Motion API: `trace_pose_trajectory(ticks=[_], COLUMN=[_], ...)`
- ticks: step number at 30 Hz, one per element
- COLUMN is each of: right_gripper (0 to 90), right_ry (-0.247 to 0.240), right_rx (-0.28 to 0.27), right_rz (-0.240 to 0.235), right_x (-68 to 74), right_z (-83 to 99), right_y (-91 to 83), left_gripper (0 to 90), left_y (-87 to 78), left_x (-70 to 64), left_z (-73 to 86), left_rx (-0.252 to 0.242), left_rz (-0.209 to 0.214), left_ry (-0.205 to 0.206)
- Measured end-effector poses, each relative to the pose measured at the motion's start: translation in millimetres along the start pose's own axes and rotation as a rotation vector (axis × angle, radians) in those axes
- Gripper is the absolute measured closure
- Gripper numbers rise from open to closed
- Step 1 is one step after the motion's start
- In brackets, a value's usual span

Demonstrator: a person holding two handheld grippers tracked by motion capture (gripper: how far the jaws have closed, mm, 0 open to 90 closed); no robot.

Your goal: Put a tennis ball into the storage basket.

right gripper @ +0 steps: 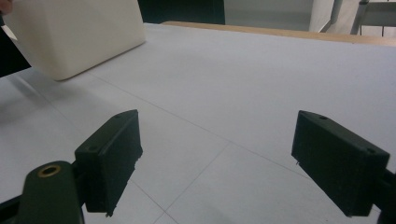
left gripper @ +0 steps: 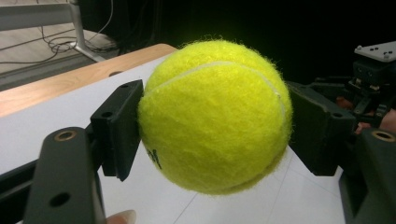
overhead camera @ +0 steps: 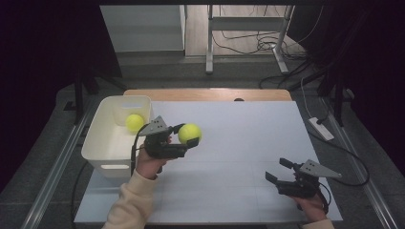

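My left gripper (overhead camera: pixel 187 135) is shut on a yellow-green tennis ball (overhead camera: pixel 189 133), held above the white table just right of the white bin (overhead camera: pixel 101 152). In the left gripper view the tennis ball (left gripper: pixel 215 116) is squeezed between both black pads (left gripper: pixel 119 126), clear of the table. A second tennis ball (overhead camera: pixel 134 122) lies inside the bin near its far right corner. Near the table's front right corner my right gripper (overhead camera: pixel 278 170) stands open, low over the table. In the right gripper view nothing lies between its pads (right gripper: pixel 112 154).
The white table sheet (overhead camera: pixel 239 143) spreads between the grippers, with a wooden edge (overhead camera: pixel 205 94) at the back. The bin wall (right gripper: pixel 70 32) appears far left in the right gripper view. Cables and a desk frame (overhead camera: pixel 248 43) lie on the floor beyond.
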State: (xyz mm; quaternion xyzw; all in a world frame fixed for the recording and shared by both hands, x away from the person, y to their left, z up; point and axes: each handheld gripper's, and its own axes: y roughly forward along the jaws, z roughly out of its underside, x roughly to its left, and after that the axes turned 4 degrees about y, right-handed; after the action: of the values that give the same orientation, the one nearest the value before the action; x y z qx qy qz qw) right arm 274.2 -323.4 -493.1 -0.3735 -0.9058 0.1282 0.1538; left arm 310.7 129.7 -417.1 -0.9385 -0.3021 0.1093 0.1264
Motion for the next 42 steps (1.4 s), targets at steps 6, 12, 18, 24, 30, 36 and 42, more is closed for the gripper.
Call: trace_pose_trajectory(ticks=[6,12,18,24,30,36,42], right_gripper=[16.0,16.0,16.0,16.0,16.0,16.1,16.1], right_ry=[-0.001,-0.003,-0.002,-0.002,-0.005,-0.003,-0.006], right_rx=[0.001,0.002,0.002,0.004,0.004,0.002,0.003], right_rz=[0.001,0.001,0.001,0.001,0.0,0.001,0.0], right_x=[0.1,0.1,0.2,0.3,-0.1,-0.1,-0.4], right_z=[0.0,0.0,-0.1,-0.1,-0.1,-0.2,-1.0], right_y=[0.3,0.3,0.0,0.4,0.4,0.2,0.4], left_gripper=[26.7,26.7,26.7,26.8,26.7,26.7,26.8], left_y=[-7.3,-12.5,-16.9,-23.8,-32.1,-35.5,-39.0], left_x=[4.1,6.6,7.8,10.5,14.6,18.2,21.0], left_z=[-1.6,-2.7,-3.8,-5.3,-6.1,-6.7,-9.5], left_rx=[-0.012,-0.024,-0.037,-0.043,-0.062,-0.061,-0.062], left_rz=[-0.012,-0.021,-0.028,-0.044,-0.065,-0.08,-0.109], left_ry=[-0.001,-0.006,-0.009,-0.004,-0.015,-0.019,-0.021])
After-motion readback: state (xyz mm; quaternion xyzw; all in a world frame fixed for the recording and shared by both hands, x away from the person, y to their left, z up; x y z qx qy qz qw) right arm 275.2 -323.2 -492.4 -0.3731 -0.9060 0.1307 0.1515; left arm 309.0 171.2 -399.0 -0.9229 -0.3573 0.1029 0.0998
